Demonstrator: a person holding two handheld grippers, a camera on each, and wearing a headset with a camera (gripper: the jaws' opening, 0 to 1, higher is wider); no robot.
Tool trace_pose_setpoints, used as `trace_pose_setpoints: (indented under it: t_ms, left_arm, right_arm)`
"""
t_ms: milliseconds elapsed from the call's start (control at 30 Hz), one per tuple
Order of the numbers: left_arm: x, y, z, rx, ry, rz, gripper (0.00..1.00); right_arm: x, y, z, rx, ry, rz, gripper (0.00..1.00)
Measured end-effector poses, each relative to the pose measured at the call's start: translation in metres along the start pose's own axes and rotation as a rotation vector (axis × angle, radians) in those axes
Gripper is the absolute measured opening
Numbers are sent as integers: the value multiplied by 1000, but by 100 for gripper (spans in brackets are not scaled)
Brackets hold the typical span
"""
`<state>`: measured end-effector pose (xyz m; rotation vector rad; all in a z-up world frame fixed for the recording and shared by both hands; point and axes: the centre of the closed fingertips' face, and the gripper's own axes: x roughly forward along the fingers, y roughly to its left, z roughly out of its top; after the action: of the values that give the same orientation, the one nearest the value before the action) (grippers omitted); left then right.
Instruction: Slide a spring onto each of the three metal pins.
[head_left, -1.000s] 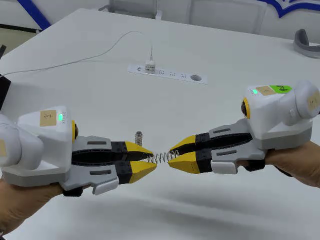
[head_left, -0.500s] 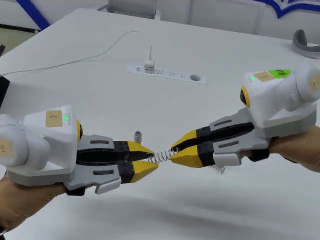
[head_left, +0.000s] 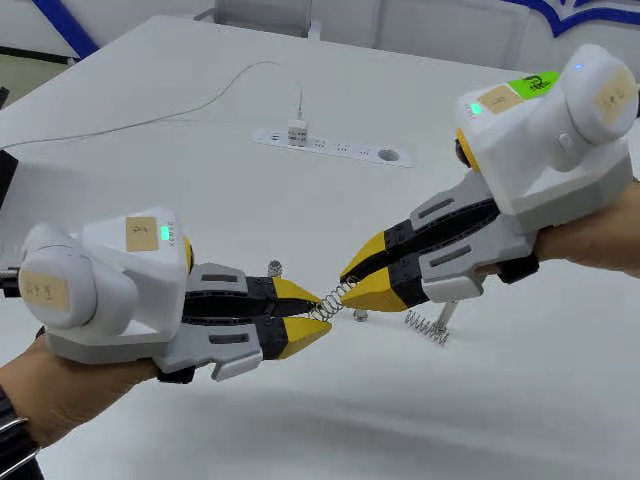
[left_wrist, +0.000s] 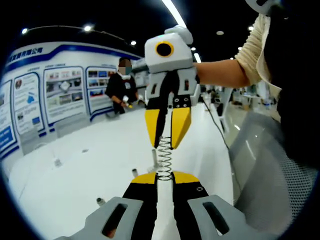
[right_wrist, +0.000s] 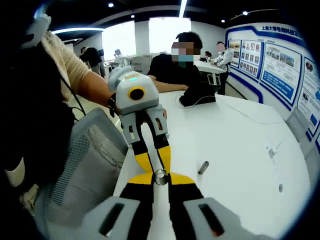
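Head view, near edge of the white table (head_left: 200, 200): the left gripper (head_left: 322, 312) (white body, black jaws, yellow tips) had its jaws pressed together on one end of a thin steel coil spring (head_left: 333, 301). The spring was held clear of the table. It slanted up to the right gripper (head_left: 344, 289), of the same build, whose jaws were closed on the other end.

Below the right gripper's tips a short metal pin (head_left: 360, 315) stood on the table. Near it a second loose spring (head_left: 424, 326) lay flat, just beside a thin upright pin (head_left: 447, 313). Behind the left gripper, the top of a third pin (head_left: 274, 267) was visible; its detail was too small to read. Toward the far edge lay a white power strip (head_left: 335, 147), with a white cable (head_left: 180, 112) trailing off to the left edge.

Left gripper view: the held spring was seen at full length, its coils spanning both pairs of yellow tips.

Right gripper view: the same spring was seen end-on, as a small ring between the gripper's own tips. A small grey metal cylinder (right_wrist: 203, 167) stood on the table beyond them.
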<state>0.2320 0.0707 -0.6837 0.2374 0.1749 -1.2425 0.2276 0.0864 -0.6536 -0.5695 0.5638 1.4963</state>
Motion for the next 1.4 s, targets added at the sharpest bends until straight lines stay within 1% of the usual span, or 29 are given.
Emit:
trace_pose_setpoints:
  t_ms: [100,233,433,533,567,733,833,867,1000,1133,1200,1400]
  left_arm:
    - [1,-1,-1,2,5,0,9]
    - [3,-1,-3,-6,4,0,9]
    - [6,-2,-6,-11,5,3,9]
    - [8,-1,-7,-9,7,2,9]
    - [9,-1,-7,-10,7,4,9]
    - [13,-1,-6,-11,1,3,9]
    - [15,-1,-7,-9,5,1,9]
    - [15,-2,-8,-7,7,-1,9]
    - [15,-1,-10,-13,9,1,9]
    - [14,-1,-10,-16,3,3,9]
    - [14,-1,-10,-17,2,2,9]
    - [14,0,-6,-26,-17,2,9]
  right_arm:
    - [2,1,0,-20,37,10,12]
    - [3,3,-2,-56,102,22,12]
    - [6,1,-6,-83,188,30,12]
    - [6,2,-8,-101,241,32,12]
    - [5,2,-9,-107,269,29,12]
    - [4,3,-10,-140,359,43,12]
    - [6,4,-13,-155,406,51,12]
    - [6,4,-15,-158,430,53,12]
    - [7,2,-19,-158,460,59,12]
    - [9,-1,-23,-147,466,65,12]
    - [9,2,-24,-138,464,69,12]
    - [12,1,-28,-127,463,76,13]
